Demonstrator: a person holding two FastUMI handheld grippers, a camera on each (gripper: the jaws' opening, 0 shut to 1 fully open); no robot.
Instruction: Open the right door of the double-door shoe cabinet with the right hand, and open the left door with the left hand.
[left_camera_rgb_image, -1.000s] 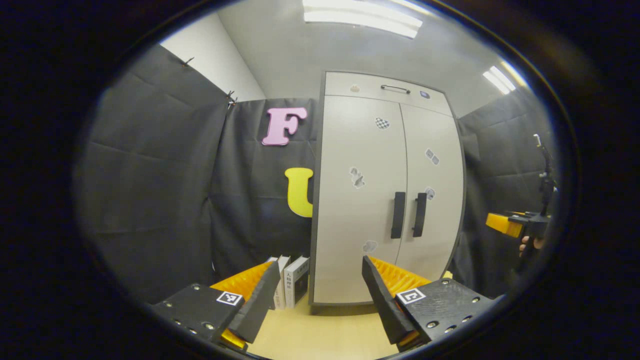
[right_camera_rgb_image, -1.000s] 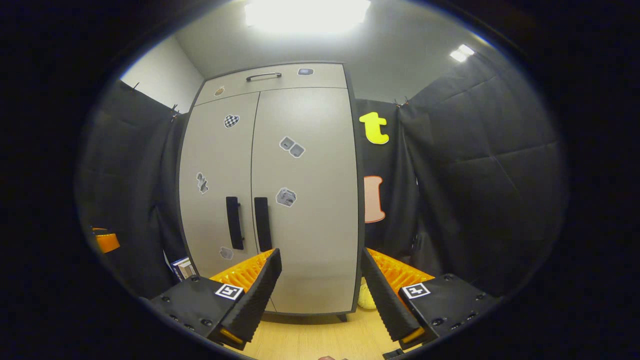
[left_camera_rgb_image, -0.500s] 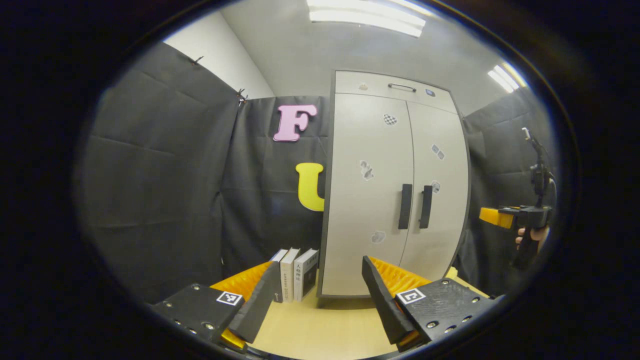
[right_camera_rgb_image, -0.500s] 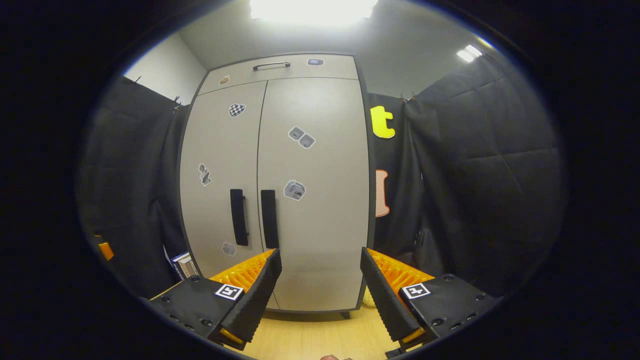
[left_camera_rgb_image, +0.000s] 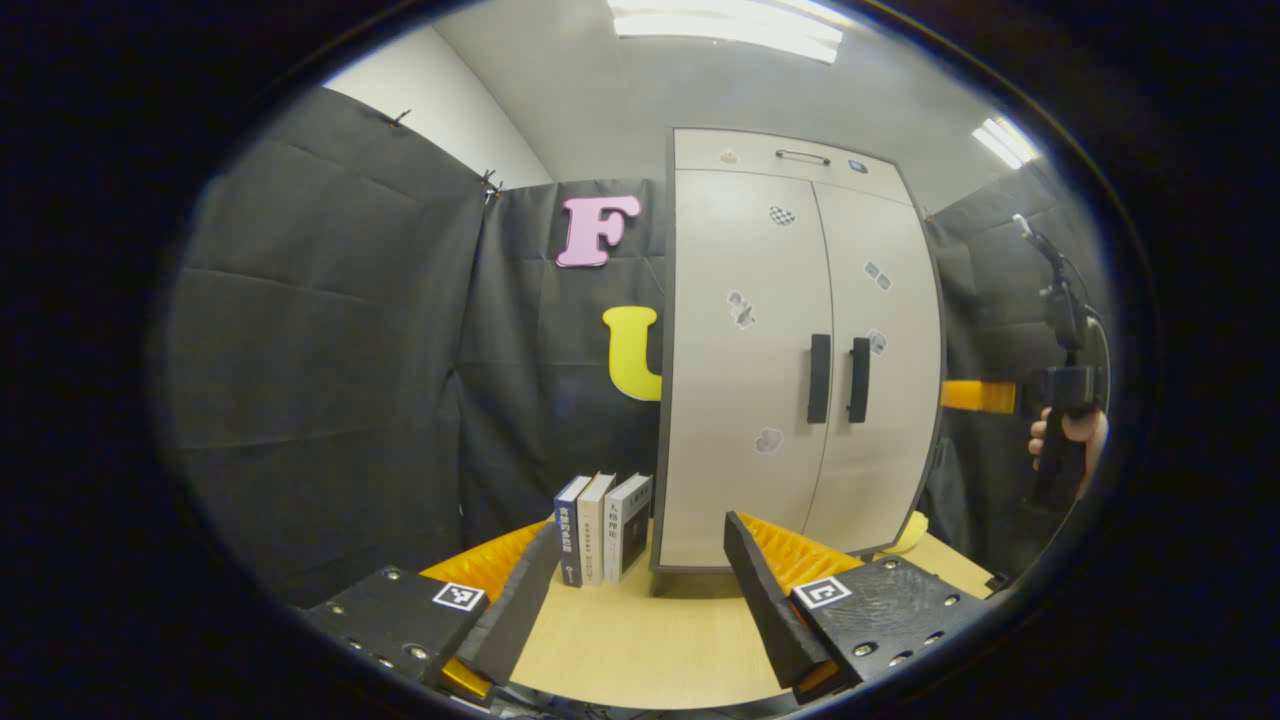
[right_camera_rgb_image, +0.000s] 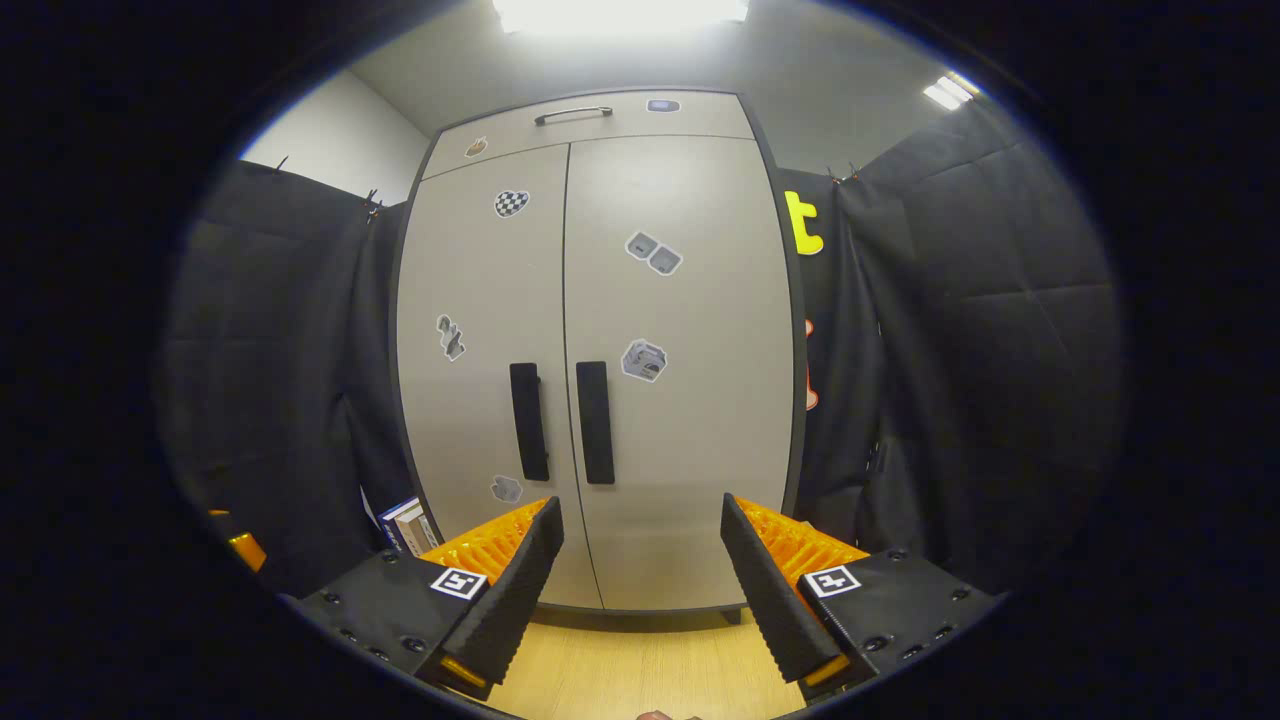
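Both tools closer to shoe cabinet (right_camera_rgb_image: 600, 350) than second ago; doors shut. Right tool (right_camera_rgb_image: 640, 590) fingers apart, right handle (right_camera_rgb_image: 594, 422) at 12 o'clock, lined up for grab. Left tool (left_camera_rgb_image: 640, 600) fingers apart, waiting; left handle (left_camera_rgb_image: 819, 378) at 1 o'clock. Cabinet stands on desk (left_camera_rgb_image: 640, 650).

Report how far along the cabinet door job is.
Done: nothing; both doors of the shoe cabinet sit shut, seam closed.
In hand: an approach. The right gripper faces the cabinet, open and empty, short of the right door handle. The left gripper is open too, farther back, with the left door handle ahead.
Left: grasp and pull the right door, then the left.
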